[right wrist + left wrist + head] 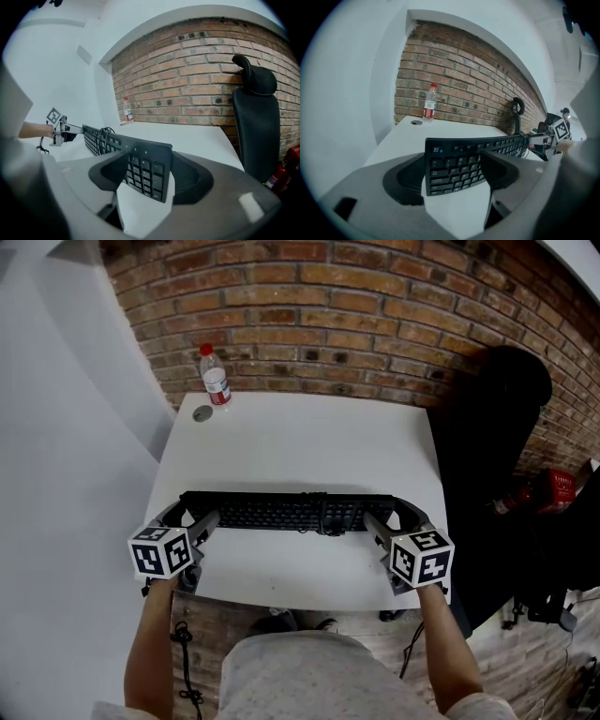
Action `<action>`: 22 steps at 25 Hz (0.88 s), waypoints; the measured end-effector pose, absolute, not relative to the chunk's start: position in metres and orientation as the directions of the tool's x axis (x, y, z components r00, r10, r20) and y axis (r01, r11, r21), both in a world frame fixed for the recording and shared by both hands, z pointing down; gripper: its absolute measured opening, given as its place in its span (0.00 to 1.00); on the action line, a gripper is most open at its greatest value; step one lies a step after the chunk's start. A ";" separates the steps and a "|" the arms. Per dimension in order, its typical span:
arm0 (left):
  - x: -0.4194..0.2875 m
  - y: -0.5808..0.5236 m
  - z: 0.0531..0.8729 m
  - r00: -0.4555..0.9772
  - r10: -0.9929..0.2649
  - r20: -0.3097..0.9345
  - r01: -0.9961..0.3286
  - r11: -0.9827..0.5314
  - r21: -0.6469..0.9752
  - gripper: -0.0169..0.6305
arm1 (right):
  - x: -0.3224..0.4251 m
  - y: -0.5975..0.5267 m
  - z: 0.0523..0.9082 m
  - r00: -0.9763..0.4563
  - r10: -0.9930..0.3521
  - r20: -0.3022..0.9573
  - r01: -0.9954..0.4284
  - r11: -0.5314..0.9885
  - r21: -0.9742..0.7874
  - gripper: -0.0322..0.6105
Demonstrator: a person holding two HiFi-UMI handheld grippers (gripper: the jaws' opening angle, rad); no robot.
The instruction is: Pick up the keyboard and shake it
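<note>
A long black keyboard (291, 514) stretches across the front of the white table (309, 437), tilted with its keys toward me and held at both ends. My left gripper (192, 512) is shut on the left end; in the left gripper view the keyboard (459, 164) sits between the dark pads of the left gripper (454, 174). My right gripper (398, 512) is shut on the right end, with the number pad of the keyboard (140, 168) between the pads of the right gripper (145, 177). A coiled black cable (104, 133) lies on the keys.
A clear water bottle (215, 376) with a red cap stands at the table's far left corner, a small grey disc (202, 413) beside it. A black office chair (487, 446) stands right of the table against the brick wall, with a red extinguisher (544, 491) further right.
</note>
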State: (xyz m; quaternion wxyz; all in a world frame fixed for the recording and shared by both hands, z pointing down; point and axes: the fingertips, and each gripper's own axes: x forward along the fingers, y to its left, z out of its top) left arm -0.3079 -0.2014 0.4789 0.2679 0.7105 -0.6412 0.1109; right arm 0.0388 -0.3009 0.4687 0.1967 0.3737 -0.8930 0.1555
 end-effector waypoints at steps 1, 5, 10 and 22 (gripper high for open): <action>-0.308 -0.199 0.479 0.153 -0.852 0.501 -0.971 -0.034 0.238 0.58 | 0.039 -0.299 0.469 -0.645 -0.605 0.467 -0.726 0.676 -0.127 0.51; -0.305 -0.189 0.478 0.145 -0.853 0.501 -0.971 -0.025 0.238 0.58 | 0.043 -0.291 0.468 -0.648 -0.601 0.467 -0.718 0.686 -0.114 0.49; -0.301 -0.178 0.478 0.134 -0.856 0.499 -0.972 -0.016 0.233 0.58 | 0.047 -0.283 0.468 -0.652 -0.597 0.468 -0.711 0.695 -0.104 0.47; -0.293 -0.160 0.479 0.106 -0.866 0.489 -0.976 0.005 0.220 0.54 | 0.058 -0.268 0.469 -0.670 -0.588 0.452 -0.690 0.719 -0.087 0.46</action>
